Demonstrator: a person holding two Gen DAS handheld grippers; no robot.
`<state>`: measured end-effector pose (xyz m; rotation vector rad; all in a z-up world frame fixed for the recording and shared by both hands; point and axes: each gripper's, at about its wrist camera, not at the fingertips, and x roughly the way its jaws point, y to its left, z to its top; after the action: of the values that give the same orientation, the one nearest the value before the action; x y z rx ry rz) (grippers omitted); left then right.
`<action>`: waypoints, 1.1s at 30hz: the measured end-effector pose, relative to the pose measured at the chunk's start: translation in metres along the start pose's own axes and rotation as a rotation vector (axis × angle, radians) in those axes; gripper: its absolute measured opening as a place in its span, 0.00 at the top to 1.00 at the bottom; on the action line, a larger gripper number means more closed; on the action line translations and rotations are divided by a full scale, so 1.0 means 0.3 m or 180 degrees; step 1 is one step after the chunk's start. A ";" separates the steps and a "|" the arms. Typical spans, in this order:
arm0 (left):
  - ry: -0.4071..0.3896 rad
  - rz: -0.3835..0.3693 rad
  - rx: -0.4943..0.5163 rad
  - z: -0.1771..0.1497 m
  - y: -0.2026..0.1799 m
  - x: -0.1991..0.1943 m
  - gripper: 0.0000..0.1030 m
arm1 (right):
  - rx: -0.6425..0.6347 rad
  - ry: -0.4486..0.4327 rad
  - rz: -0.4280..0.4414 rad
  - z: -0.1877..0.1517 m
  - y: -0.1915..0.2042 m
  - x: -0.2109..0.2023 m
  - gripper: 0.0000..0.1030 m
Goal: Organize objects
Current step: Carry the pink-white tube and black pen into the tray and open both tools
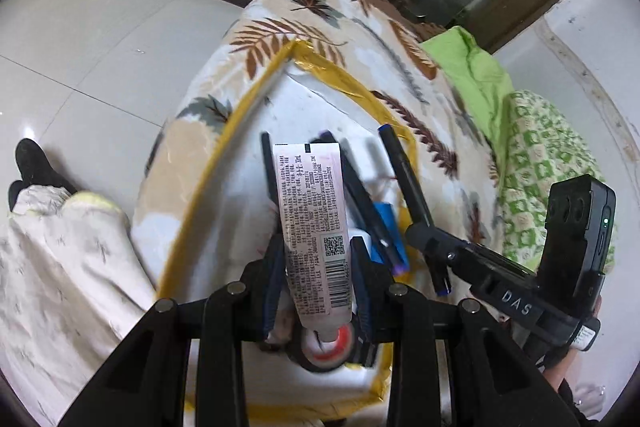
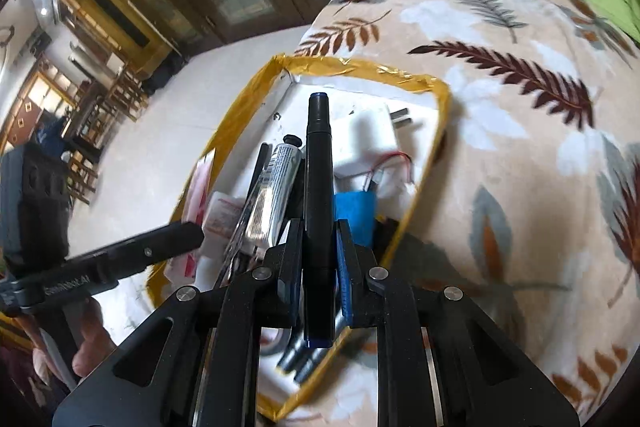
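Note:
My left gripper (image 1: 318,259) is shut on a white tube (image 1: 314,219) with printed text and a barcode, held over a white box (image 1: 240,163) with yellow taped edges. My right gripper (image 2: 318,243) is shut on a black marker (image 2: 319,203) with a blue end, held over the same box (image 2: 360,69). The marker also shows in the left wrist view (image 1: 408,183), at the box's right rim. Inside the box lie a silver tube (image 2: 274,191), a white charger (image 2: 366,139), a blue block (image 2: 354,215), pens and a tape roll (image 1: 326,349).
The box rests on a leaf-patterned blanket (image 2: 500,107) over a rounded seat. A green cloth (image 1: 472,71) lies at the far right. White floor tiles (image 1: 100,59) spread to the left. The left gripper's body (image 2: 100,259) shows at the left of the right wrist view.

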<state>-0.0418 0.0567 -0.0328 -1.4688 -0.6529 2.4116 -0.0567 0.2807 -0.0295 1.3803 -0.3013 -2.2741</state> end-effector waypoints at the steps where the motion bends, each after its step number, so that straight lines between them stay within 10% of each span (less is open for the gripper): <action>1: 0.0001 0.0013 -0.0006 0.012 0.010 0.007 0.69 | 0.0002 0.0040 0.0009 0.010 0.001 0.027 0.86; 22: -0.0105 -0.0332 -0.0071 0.024 0.068 0.057 0.67 | -0.0029 0.0090 -0.0242 0.056 0.050 0.112 0.86; 27: -0.0053 -0.0466 -0.0082 0.011 0.066 0.063 0.51 | 0.0099 0.0062 -0.0221 0.056 0.048 0.104 0.85; 33: -0.0322 -0.0301 0.0154 -0.048 -0.007 -0.022 0.25 | 0.0079 -0.0228 -0.0244 0.057 0.071 0.032 0.47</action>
<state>-0.0261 0.0593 -0.0324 -1.2747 -0.6654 2.4238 -0.0696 0.2565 -0.0203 1.3462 -0.3055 -2.3939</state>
